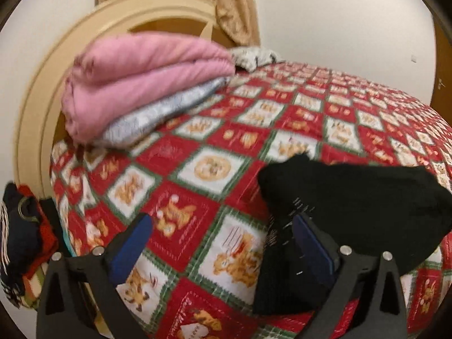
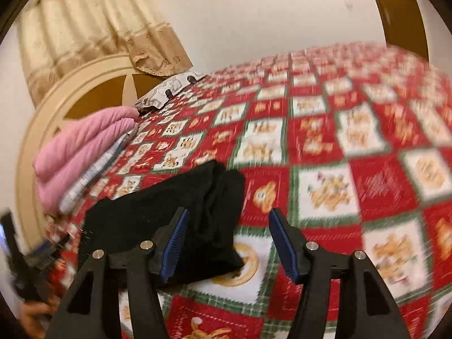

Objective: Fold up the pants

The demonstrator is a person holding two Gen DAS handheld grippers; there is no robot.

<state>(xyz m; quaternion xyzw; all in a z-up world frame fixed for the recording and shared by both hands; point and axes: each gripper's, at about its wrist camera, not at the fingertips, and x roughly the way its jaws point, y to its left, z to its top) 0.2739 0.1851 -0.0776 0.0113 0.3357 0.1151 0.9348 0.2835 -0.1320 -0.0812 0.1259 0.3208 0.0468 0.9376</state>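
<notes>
The black pants (image 1: 353, 212) lie folded into a compact bundle on the red patterned bedspread (image 1: 197, 197). In the left wrist view they sit at the right, with their edge reaching over my right finger. My left gripper (image 1: 223, 231) is open, with only bedspread between its fingers. In the right wrist view the same pants (image 2: 175, 214) lie left of centre, partly behind my left finger. My right gripper (image 2: 227, 234) is open and empty above the bedspread (image 2: 339, 141), just off the pants' right edge.
A folded pink blanket on a pale blue one (image 1: 141, 84) lies at the bed's far left by the cream headboard (image 1: 36, 107). A black-and-white pillow (image 2: 166, 93) lies beyond. Dark clothes (image 1: 22, 240) hang off the left bed edge. The other hand-held gripper (image 2: 25, 262) shows at lower left.
</notes>
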